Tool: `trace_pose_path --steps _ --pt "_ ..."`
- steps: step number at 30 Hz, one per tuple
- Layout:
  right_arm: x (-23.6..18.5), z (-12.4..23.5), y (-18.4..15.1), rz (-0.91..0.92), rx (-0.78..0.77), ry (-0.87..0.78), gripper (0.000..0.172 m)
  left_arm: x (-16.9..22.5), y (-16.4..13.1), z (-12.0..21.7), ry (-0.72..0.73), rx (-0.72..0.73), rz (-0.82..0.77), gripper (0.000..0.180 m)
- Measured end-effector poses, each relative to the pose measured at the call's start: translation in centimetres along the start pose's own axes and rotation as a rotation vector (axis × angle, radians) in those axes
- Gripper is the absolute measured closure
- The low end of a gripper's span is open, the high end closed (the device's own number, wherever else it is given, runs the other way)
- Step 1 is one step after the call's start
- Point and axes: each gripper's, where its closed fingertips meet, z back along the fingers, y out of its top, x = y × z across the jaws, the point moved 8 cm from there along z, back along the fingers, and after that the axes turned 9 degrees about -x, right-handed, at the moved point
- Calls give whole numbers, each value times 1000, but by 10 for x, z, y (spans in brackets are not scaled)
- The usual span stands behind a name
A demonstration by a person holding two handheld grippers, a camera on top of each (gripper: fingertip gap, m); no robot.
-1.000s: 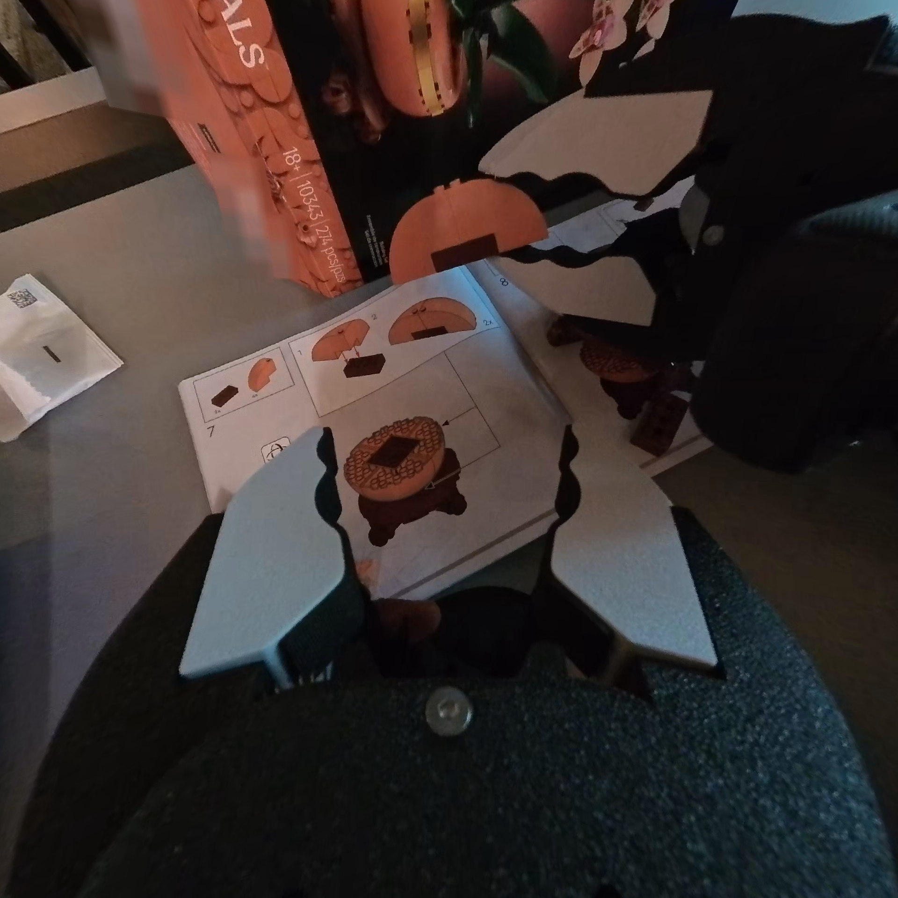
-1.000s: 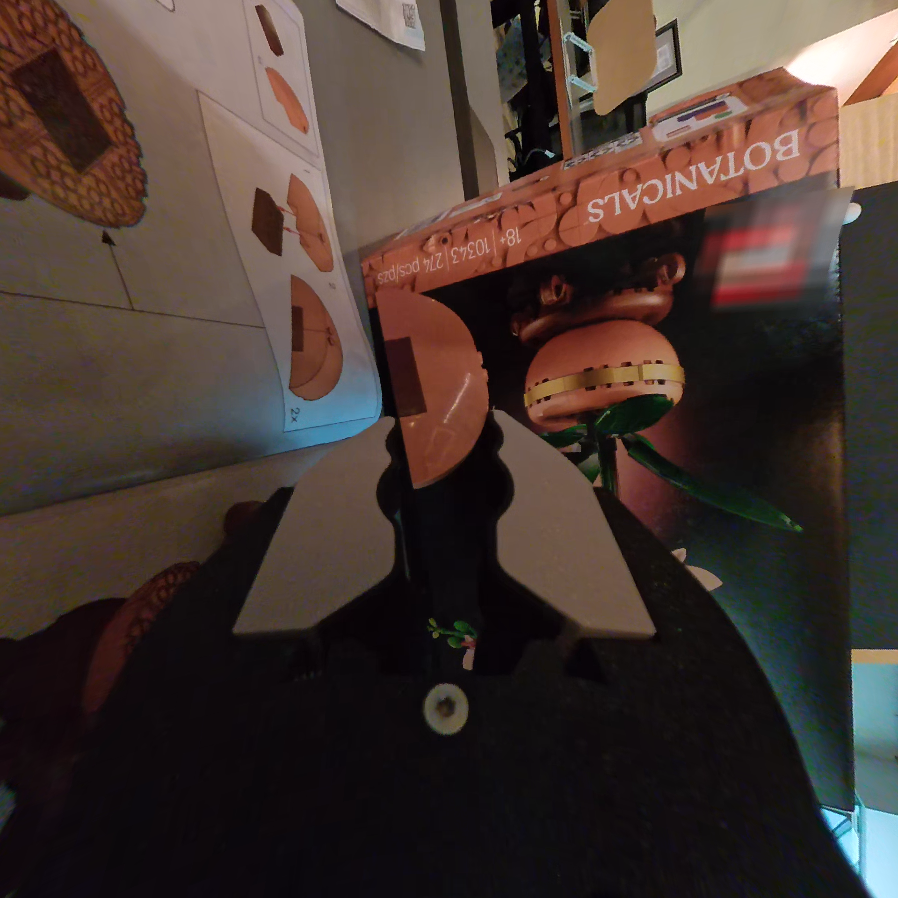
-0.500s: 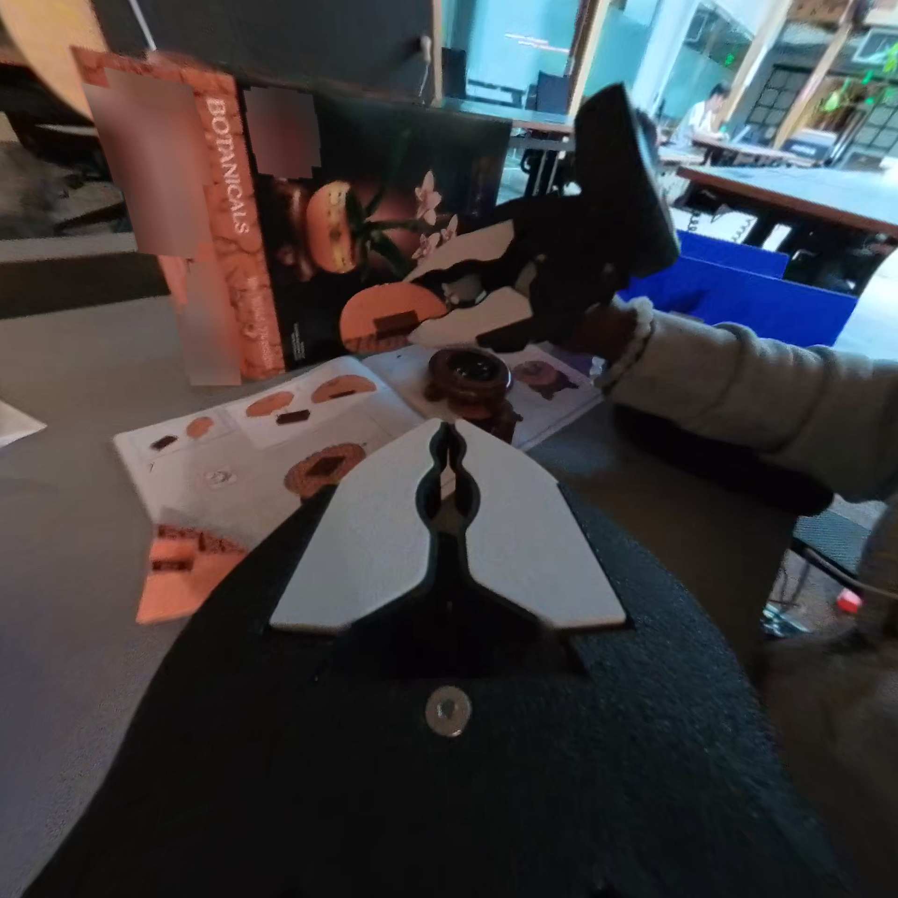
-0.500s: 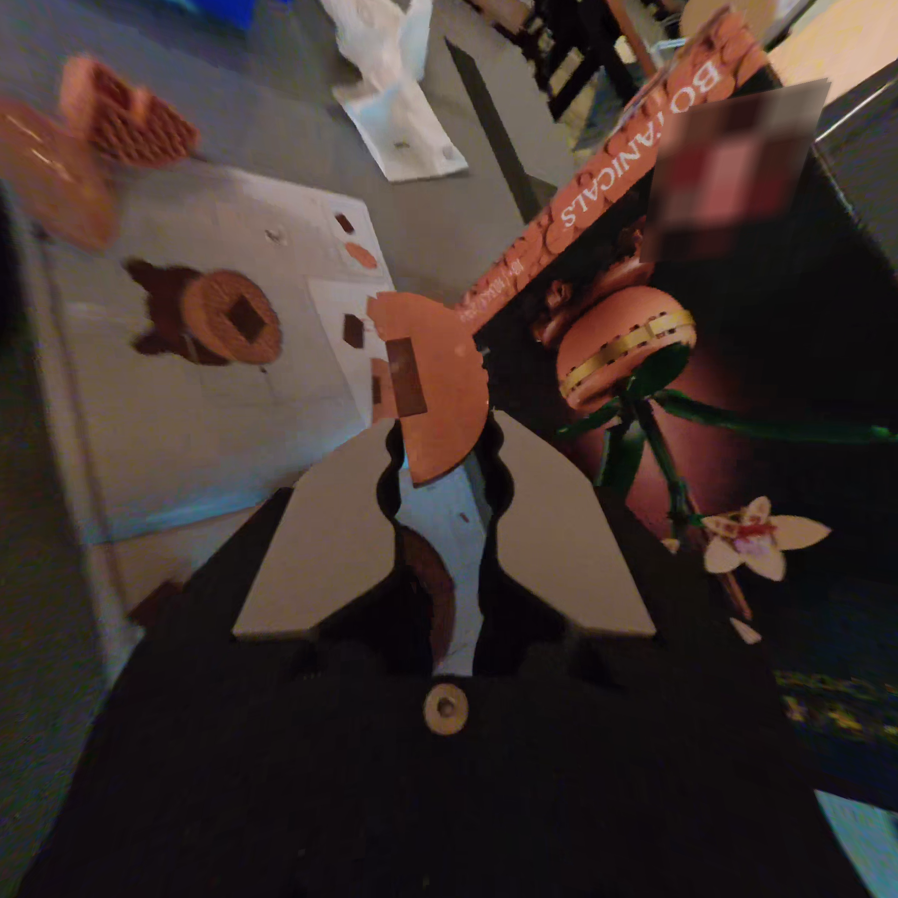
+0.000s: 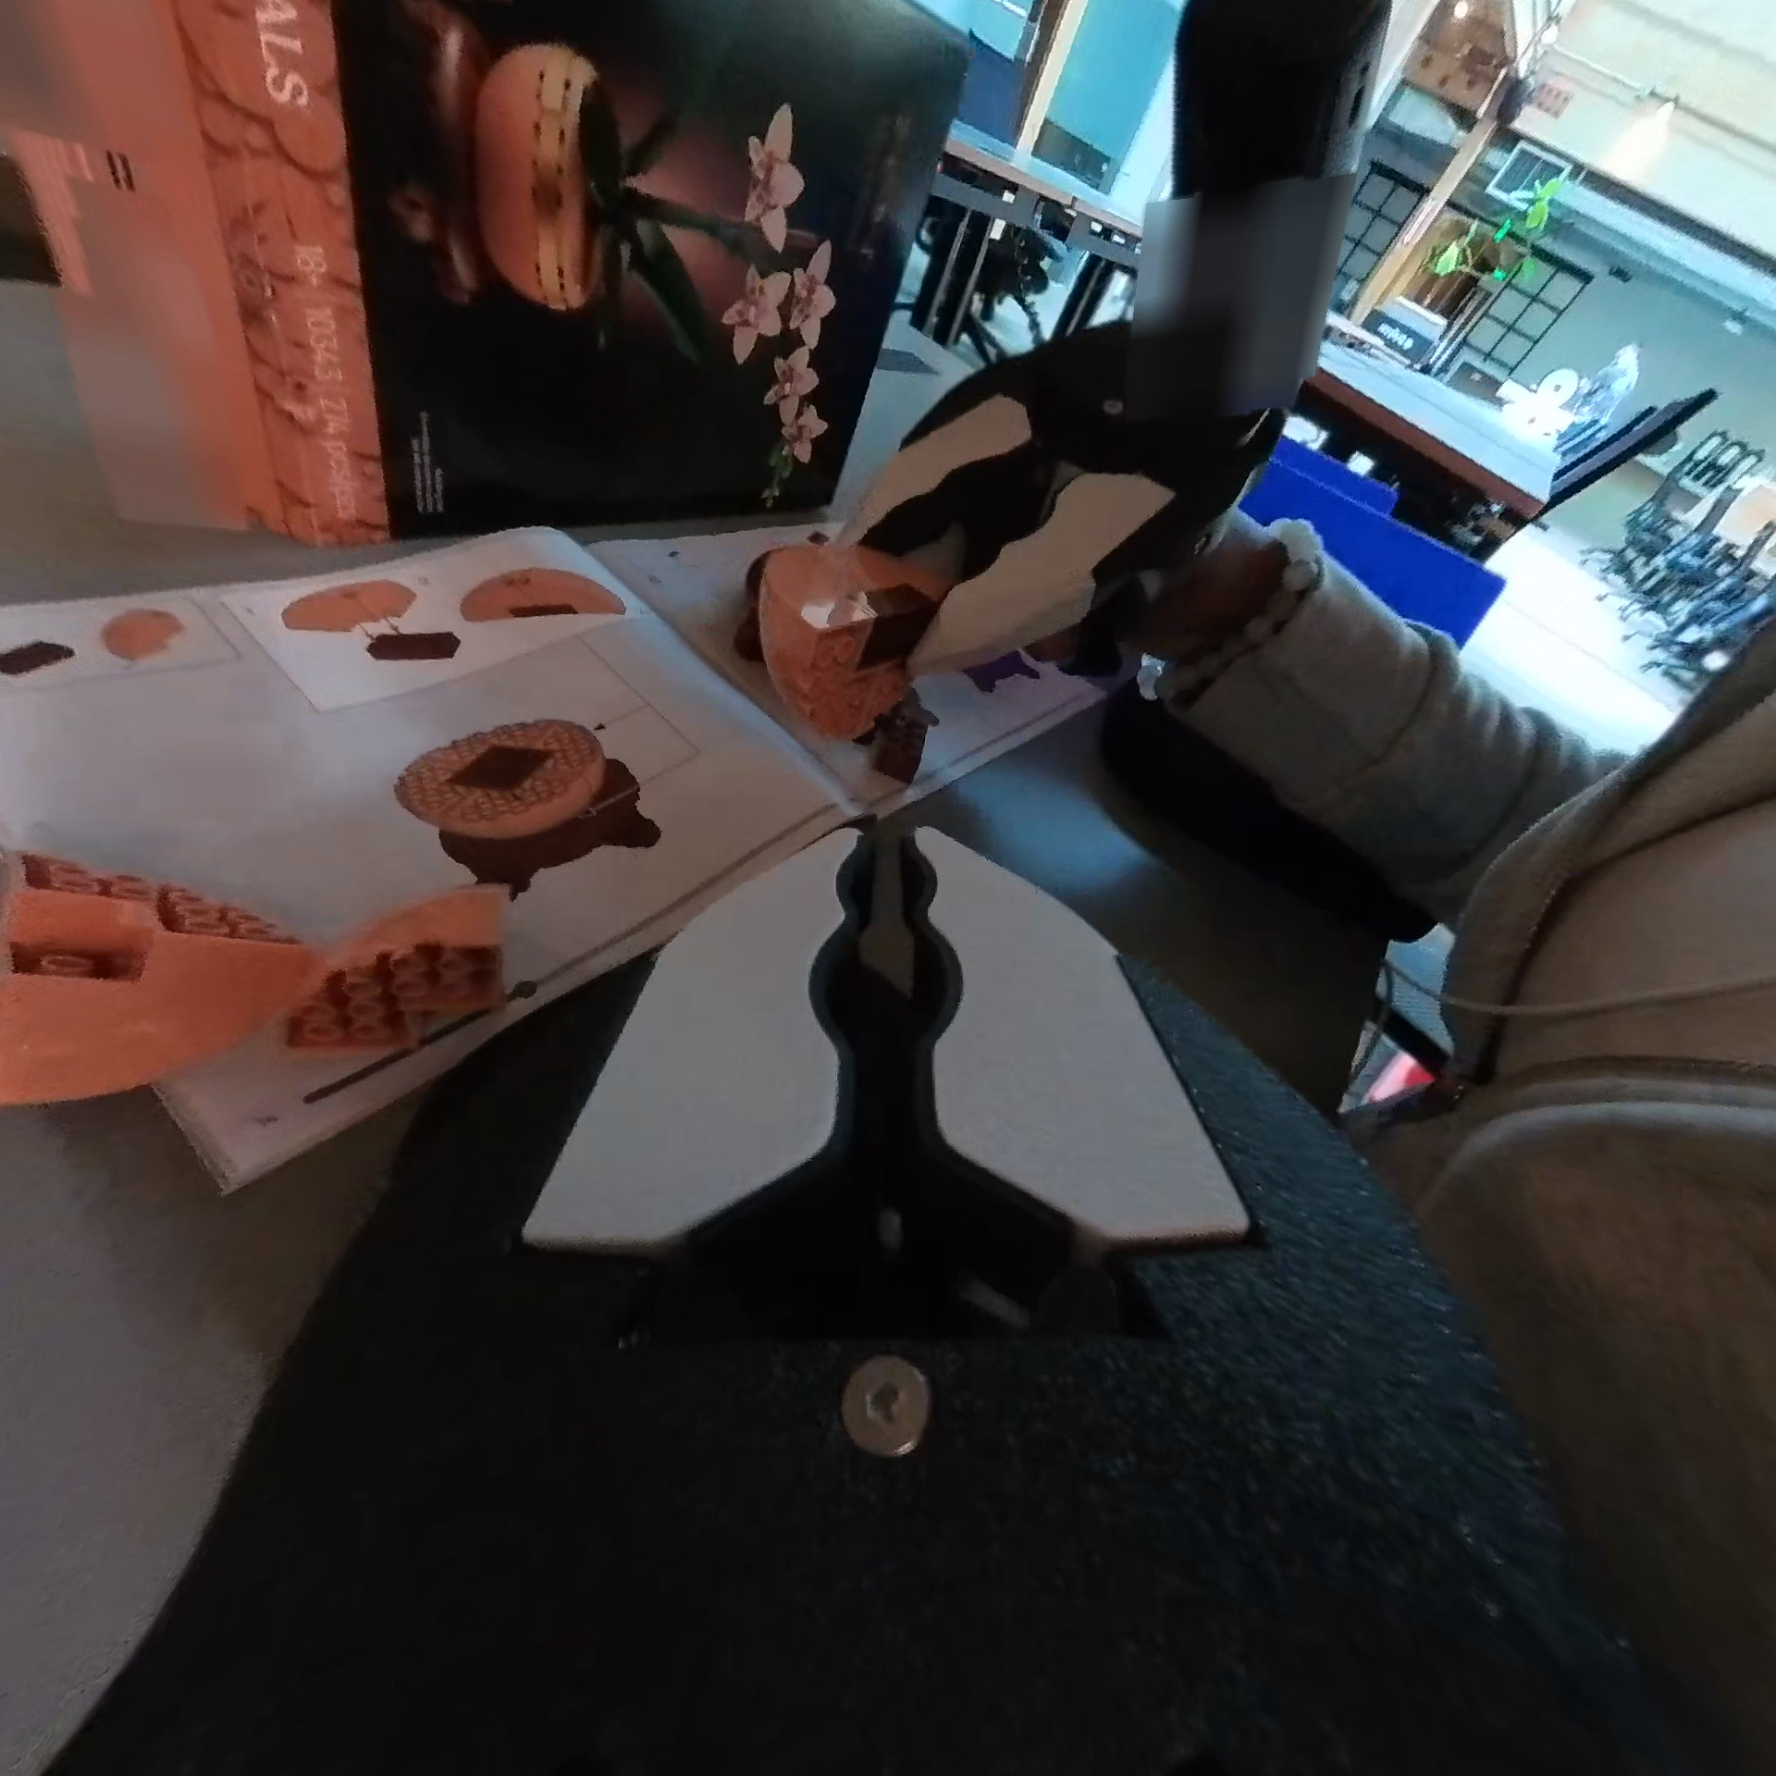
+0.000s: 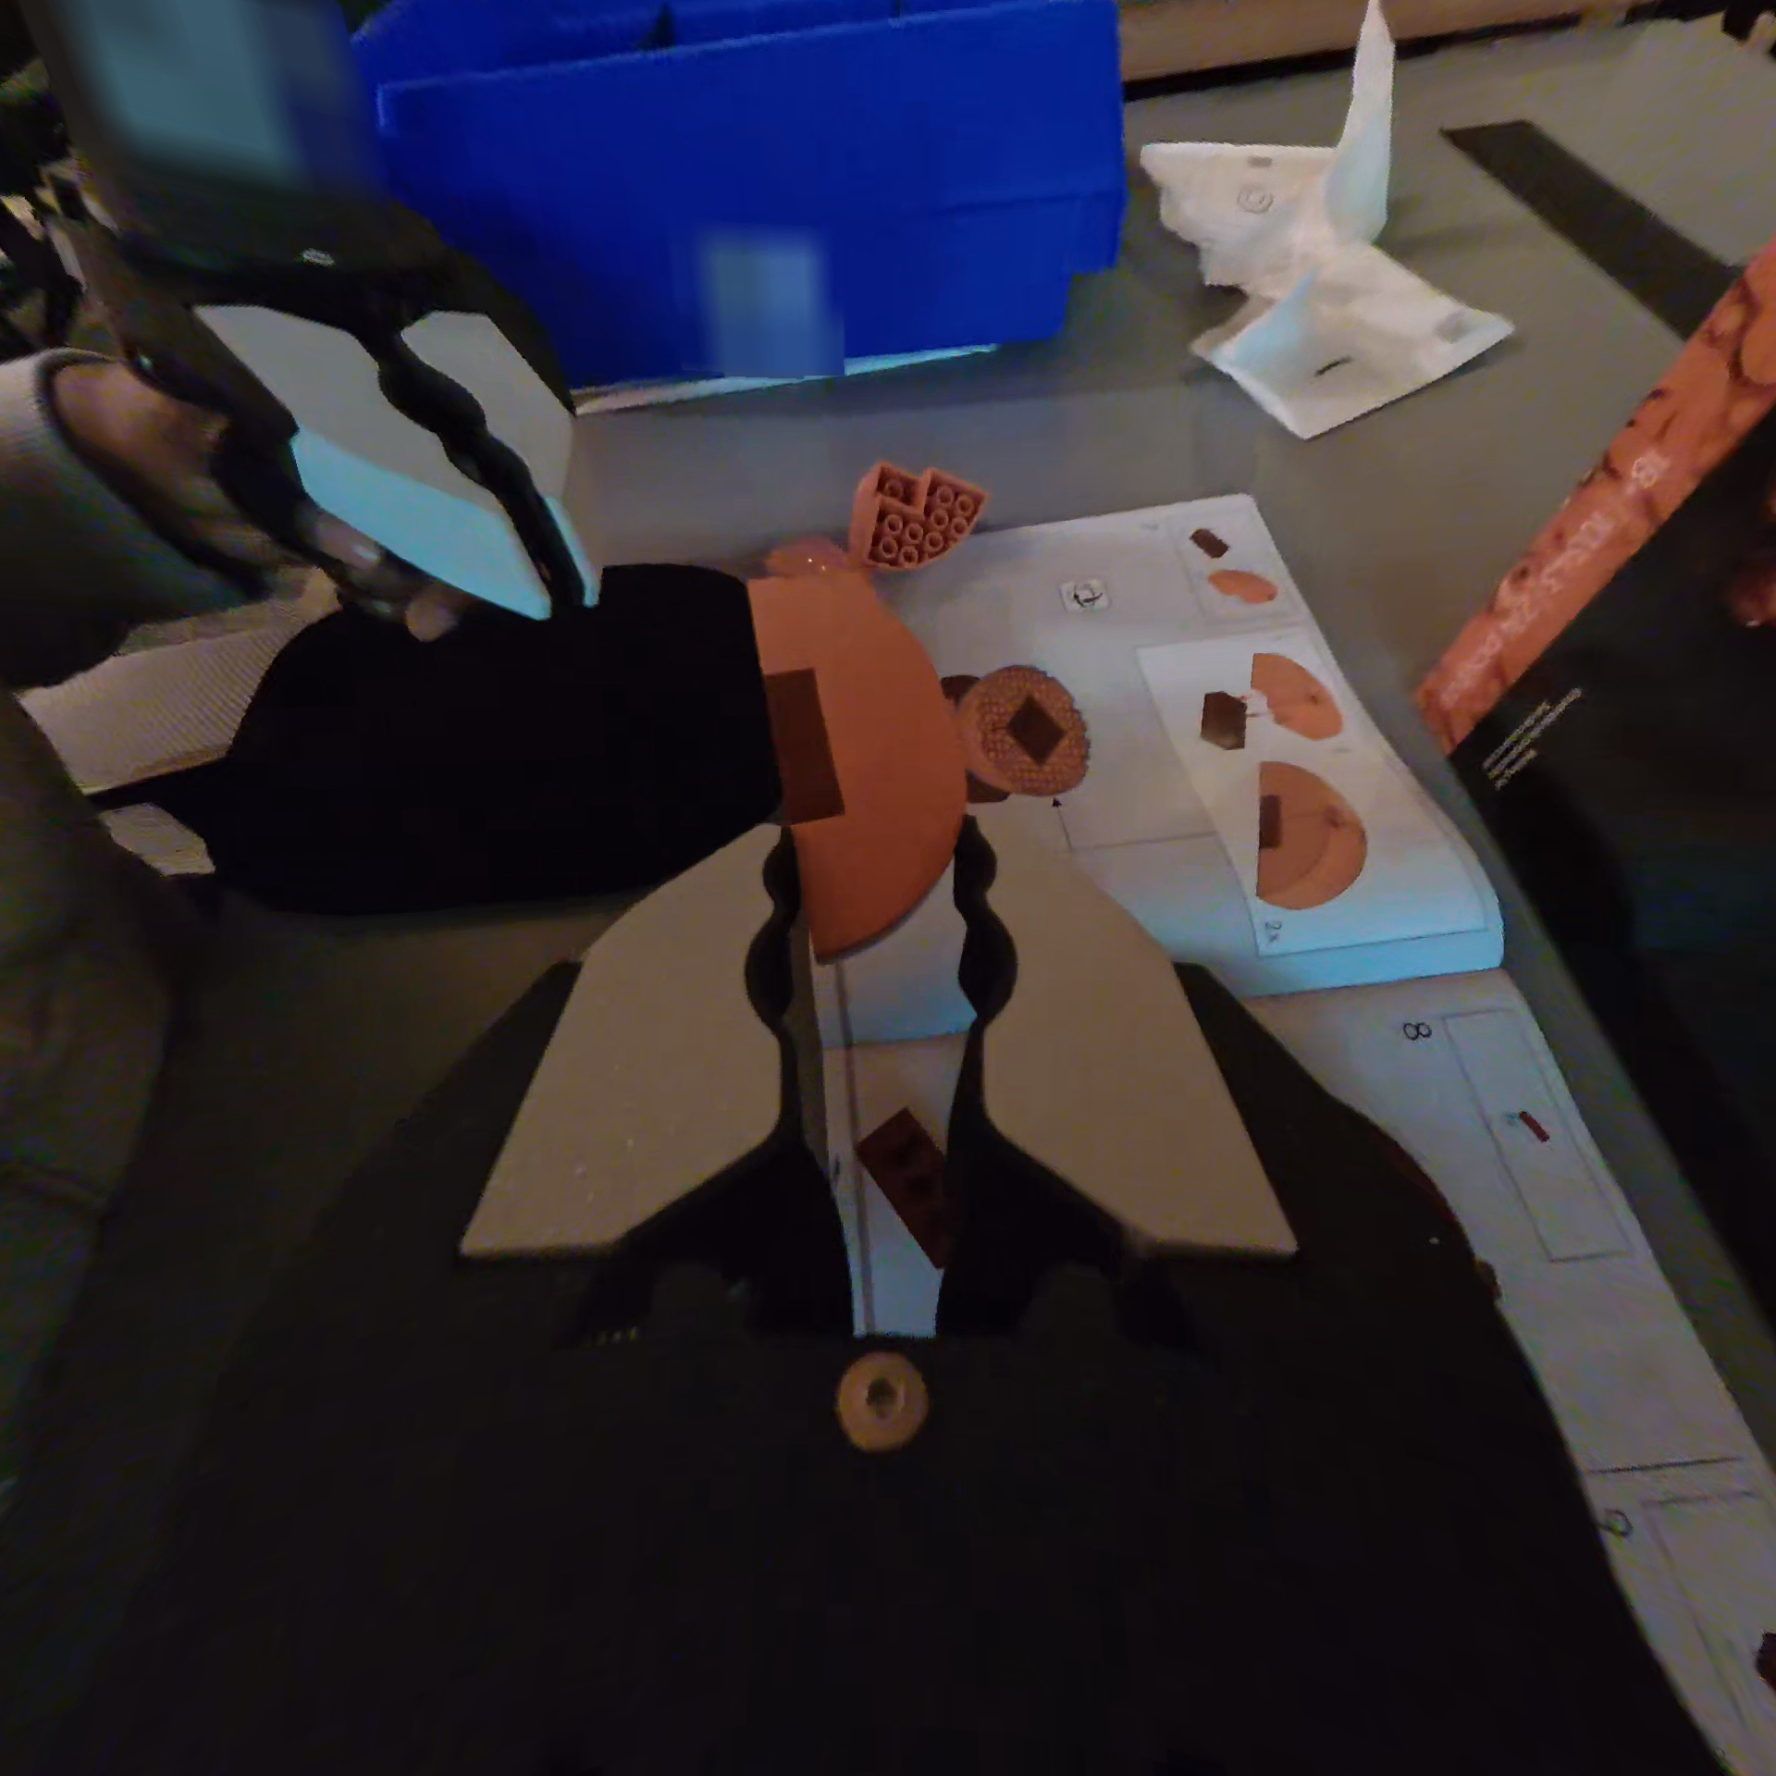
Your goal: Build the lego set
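My right gripper [image 6: 875, 846] is shut on an orange half-dome piece [image 6: 865, 769] with a brown brick set in its flat face. In the left wrist view the right gripper [image 5: 923, 615] holds this piece [image 5: 826, 653] low over the open instruction booklet [image 5: 384, 730], just above a small dark brown brick assembly [image 5: 899, 745]. My left gripper [image 5: 889, 841] is shut with nothing between its fingers, at the booklet's near edge. It also shows in the right wrist view [image 6: 567, 596], up at the left. Loose orange pieces [image 5: 240, 971] lie left of it.
A tall dark and orange product box [image 5: 625, 240] stands behind the booklet. A blue bin [image 6: 750, 173] and a crumpled white bag [image 6: 1326, 288] lie across the grey table. A brown brick [image 6: 908, 1172] lies on the booklet. A person's grey sleeve [image 5: 1345, 692] reaches in from the right. Tip to tip, the grippers are about 9 cm apart.
My left jaws went from wide open to shut with nothing in them, and the gripper drew back. My right gripper carried the orange half-dome down from the box to over the booklet.
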Motion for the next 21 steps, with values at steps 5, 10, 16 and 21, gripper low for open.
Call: trace_pose_path --steps 5,10,16,21 --pt "-1 -1 1 -94 27 127 142 -4 0 1 -23 9 42 170" --pt "-4 -1 11 -350 142 351 142 2 1 -4 -50 -45 -18 128" --pt "-27 -16 10 -580 230 506 143 7 7 2 28 83 -61 108" --pt "-47 -22 20 -660 530 558 142 17 13 2 -170 239 22 110"
